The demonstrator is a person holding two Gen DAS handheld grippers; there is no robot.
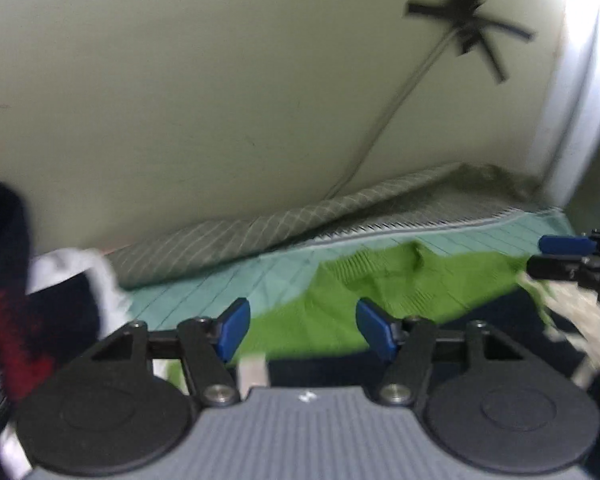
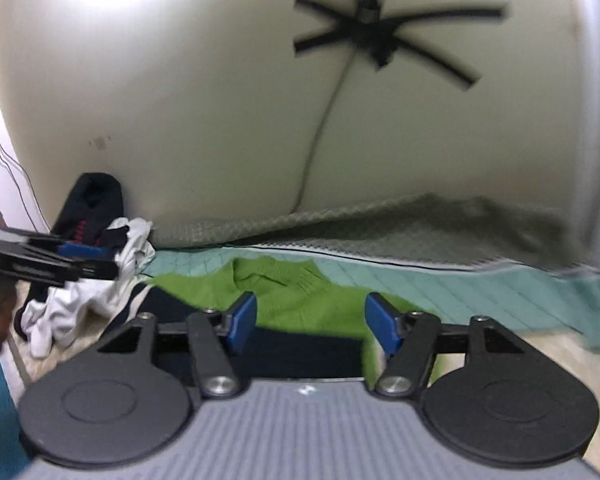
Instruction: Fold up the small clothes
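A green knit sweater (image 1: 384, 284) lies spread on a teal quilted cover (image 1: 228, 284), its neckline toward the wall; it also shows in the right wrist view (image 2: 300, 292). A dark navy garment (image 2: 300, 350) lies over its near part. My left gripper (image 1: 303, 330) is open and empty just above the sweater's near edge. My right gripper (image 2: 311, 326) is open and empty over the sweater and the navy garment. The right gripper shows at the right edge of the left wrist view (image 1: 572, 258), the left gripper at the left edge of the right wrist view (image 2: 60, 260).
A pile of white and navy clothes (image 2: 88, 280) lies at the left, also in the left wrist view (image 1: 28, 288). A grey checked blanket (image 1: 260, 224) runs along the pale wall (image 1: 180, 100). A cable (image 2: 320, 132) hangs down the wall. A cream rug (image 2: 540, 360) lies at the right.
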